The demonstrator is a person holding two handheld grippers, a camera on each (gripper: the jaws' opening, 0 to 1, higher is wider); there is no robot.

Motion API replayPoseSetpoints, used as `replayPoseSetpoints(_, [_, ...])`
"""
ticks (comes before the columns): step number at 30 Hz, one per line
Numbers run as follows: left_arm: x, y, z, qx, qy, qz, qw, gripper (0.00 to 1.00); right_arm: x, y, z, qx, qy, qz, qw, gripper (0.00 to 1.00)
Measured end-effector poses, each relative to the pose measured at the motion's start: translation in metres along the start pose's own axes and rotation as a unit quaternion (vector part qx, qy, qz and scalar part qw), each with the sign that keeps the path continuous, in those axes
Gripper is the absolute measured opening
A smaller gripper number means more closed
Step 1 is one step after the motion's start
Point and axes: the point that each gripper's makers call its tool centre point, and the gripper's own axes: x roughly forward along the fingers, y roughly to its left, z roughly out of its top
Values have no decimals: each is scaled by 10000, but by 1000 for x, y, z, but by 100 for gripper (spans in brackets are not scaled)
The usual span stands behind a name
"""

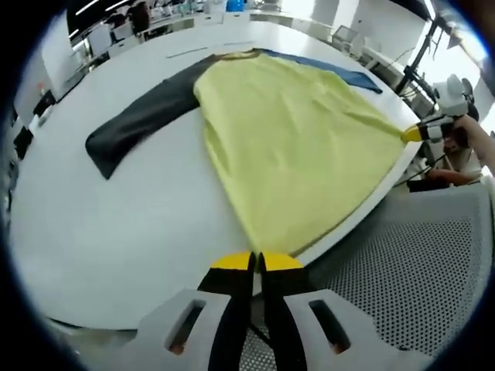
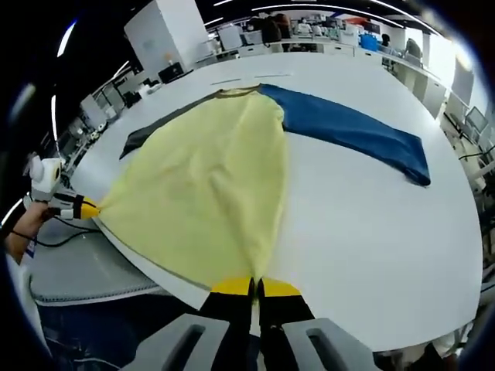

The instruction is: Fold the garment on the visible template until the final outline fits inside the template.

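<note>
Shirt (image 1: 302, 147) lies spread flat on the white table (image 1: 116, 232), yellow body, one dark grey sleeve (image 1: 139, 116) and one blue sleeve (image 2: 356, 127) stretched out to opposite sides; collar at the far end, hem at the near table edge. In the left gripper view the grey sleeve runs out to the left and down, and the blue one shows as a thin strip beyond the yellow cloth. In the right gripper view the blue sleeve angles off to the right across bare table, with the grey sleeve a narrow band behind the body. Left gripper (image 1: 255, 263) has its yellow-tipped jaws pressed together on one hem corner at the table edge; right gripper (image 2: 255, 287) is likewise clamped on the other hem corner. Each gripper also appears small at the side of the other's view, pinching its corner (a hand (image 2: 23, 224) and a cable show behind it in the right gripper view). Hem pulled taut between the two corners, slightly over the edge. Below the edge, a perforated grey surface (image 1: 418, 263). Background: more white tables, chairs, office clutter, ceiling lights.
</note>
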Motion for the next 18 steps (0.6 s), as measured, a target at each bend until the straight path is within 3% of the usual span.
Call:
replayPoseSetpoints(5, [3,2,-7,-36,91,17,10000,0,4,3,-12,125,230,-13,9997,0])
replayPoseSetpoints(18, [6,2,-12,-66,196,37,9998,0,2,4,-13,24,294,9,9996,0])
